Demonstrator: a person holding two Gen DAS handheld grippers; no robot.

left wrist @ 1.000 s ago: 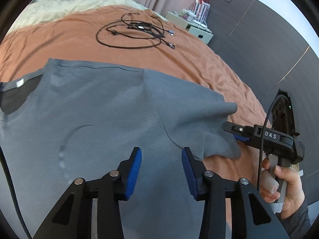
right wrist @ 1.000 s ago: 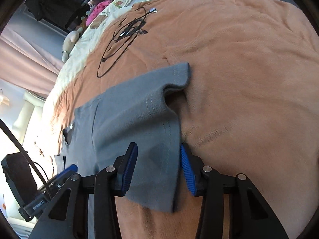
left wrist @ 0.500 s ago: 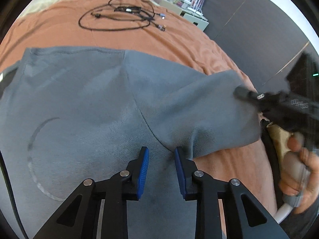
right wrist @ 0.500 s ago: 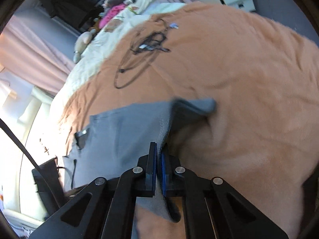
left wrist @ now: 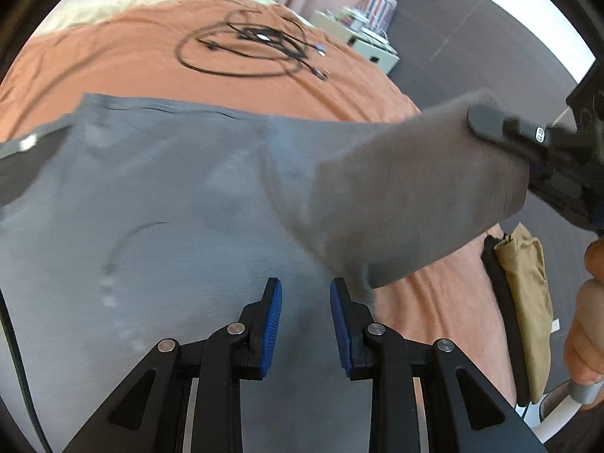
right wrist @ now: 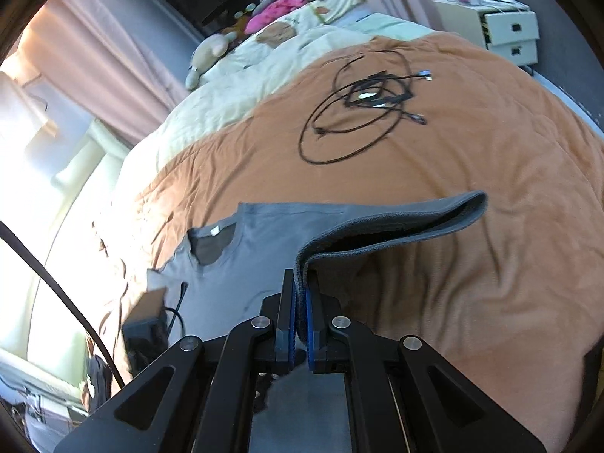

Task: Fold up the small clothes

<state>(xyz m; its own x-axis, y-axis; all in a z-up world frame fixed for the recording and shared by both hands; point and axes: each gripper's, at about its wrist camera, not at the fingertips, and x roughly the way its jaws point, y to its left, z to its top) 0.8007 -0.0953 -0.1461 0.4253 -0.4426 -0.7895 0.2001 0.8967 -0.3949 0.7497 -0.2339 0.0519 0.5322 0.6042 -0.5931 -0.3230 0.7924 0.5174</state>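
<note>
- The grey T-shirt [left wrist: 158, 196] lay spread flat on the orange blanket [right wrist: 490, 143], neck opening [right wrist: 211, 243] facing the far side of the bed.
- One sleeve [left wrist: 407, 204] was off the blanket, raised above the rest of the shirt and stretched out to the side.
- My right claw [right wrist: 301, 294] was clamped together on the hem of that sleeve, the cloth pinched between the blue pads [right wrist: 310, 324].
- In the left view the same claw [left wrist: 487, 120] showed at the sleeve's far end, with my hand [left wrist: 585, 324] on its handle below it.
- My left claw [left wrist: 305, 298] sat over the shirt's body just beside the armpit seam, its pads [left wrist: 272, 324] partly apart; I could not tell whether they pressed the cloth.
- Beyond the shirt, well apart from it, a tangle of black cables [right wrist: 362, 109] lay on the blanket.
- Past the cables sat a cream duvet [right wrist: 241, 87] with soft toys [right wrist: 205, 56].
- Off the shirt's sleeve side, beyond the blanket's edge, stood a white drawer unit [right wrist: 506, 34].
</note>
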